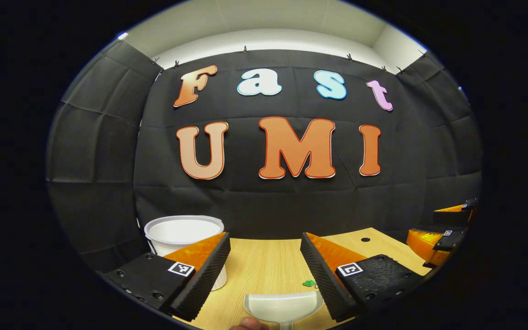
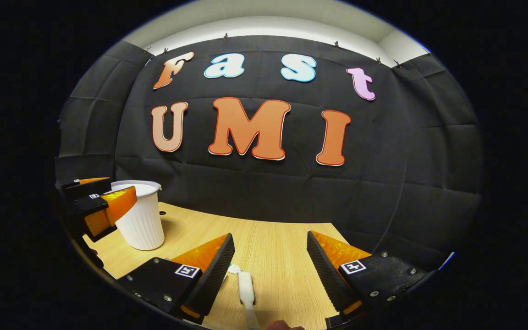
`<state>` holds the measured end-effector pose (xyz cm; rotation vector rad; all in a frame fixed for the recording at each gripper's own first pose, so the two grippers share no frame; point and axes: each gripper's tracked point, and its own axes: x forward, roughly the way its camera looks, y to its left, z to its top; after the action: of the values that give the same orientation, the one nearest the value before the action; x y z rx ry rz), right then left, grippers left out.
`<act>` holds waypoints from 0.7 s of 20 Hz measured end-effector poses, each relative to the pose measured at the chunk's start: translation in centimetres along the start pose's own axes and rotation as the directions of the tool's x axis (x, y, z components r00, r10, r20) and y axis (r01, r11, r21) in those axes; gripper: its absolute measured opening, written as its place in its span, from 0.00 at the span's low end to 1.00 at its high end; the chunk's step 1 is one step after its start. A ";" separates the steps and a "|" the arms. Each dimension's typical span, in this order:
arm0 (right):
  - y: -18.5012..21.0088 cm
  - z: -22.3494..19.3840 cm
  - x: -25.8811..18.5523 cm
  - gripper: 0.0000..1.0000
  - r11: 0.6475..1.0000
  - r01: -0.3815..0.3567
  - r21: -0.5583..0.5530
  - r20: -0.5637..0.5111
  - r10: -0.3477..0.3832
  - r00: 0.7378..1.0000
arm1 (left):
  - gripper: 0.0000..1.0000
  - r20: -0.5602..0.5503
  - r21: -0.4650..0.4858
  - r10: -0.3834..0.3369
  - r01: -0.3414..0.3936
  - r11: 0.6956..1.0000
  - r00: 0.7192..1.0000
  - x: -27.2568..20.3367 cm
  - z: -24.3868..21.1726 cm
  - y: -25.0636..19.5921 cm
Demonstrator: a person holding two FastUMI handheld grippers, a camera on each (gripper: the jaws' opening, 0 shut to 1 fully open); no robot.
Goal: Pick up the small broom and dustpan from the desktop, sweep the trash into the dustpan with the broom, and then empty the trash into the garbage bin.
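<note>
Both of your tongs stand wide apart with nothing between them. Your left tongs (image 1: pixel 265 270) hover above the wooden counter (image 1: pixel 264 261), and the white dustpan (image 1: pixel 283 308) lies flat on it just below and between their fingers. A small green scrap of trash (image 1: pixel 309 283) sits on the counter beside the dustpan, near the right-hand finger. The white garbage bin (image 1: pixel 184 234) stands behind the left-hand finger. Your right tongs (image 2: pixel 271 270) hang over the counter with the small white broom (image 2: pixel 246 288) lying beneath them, close to the left-hand finger. From there, your left tongs show just in front of the bin.
</note>
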<state>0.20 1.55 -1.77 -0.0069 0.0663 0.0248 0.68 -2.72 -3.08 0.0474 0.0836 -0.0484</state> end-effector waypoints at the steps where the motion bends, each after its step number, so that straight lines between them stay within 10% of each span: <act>1: 0.1 -0.4 -0.1 0.95 1.000 -0.004 0.001 -0.010 0.004 1.000 | 0.97 -0.010 -0.001 -0.003 0.003 1.000 1.000 0.1 -0.2 -0.1; 8: 1.0 -7.6 1.2 0.95 0.998 -0.044 0.035 -0.262 0.051 0.964 | 0.97 -0.228 -0.038 -0.075 0.068 0.997 0.971 0.9 -6.9 -2.6; 11: 2.0 -11.6 1.1 0.96 0.996 -0.038 0.075 -0.402 0.065 0.913 | 0.98 -0.421 -0.086 -0.133 0.106 0.991 0.897 0.6 -12.7 -3.5; 14: 2.8 -15.9 1.4 0.96 0.998 -0.012 0.066 -0.538 0.046 0.842 | 0.98 -0.620 -0.123 -0.180 0.132 0.984 0.764 0.0 -18.6 -3.7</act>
<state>0.48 4.25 -17.76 0.0477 0.6363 0.0511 -1.02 -5.44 -21.73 -0.0188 0.7698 -0.1982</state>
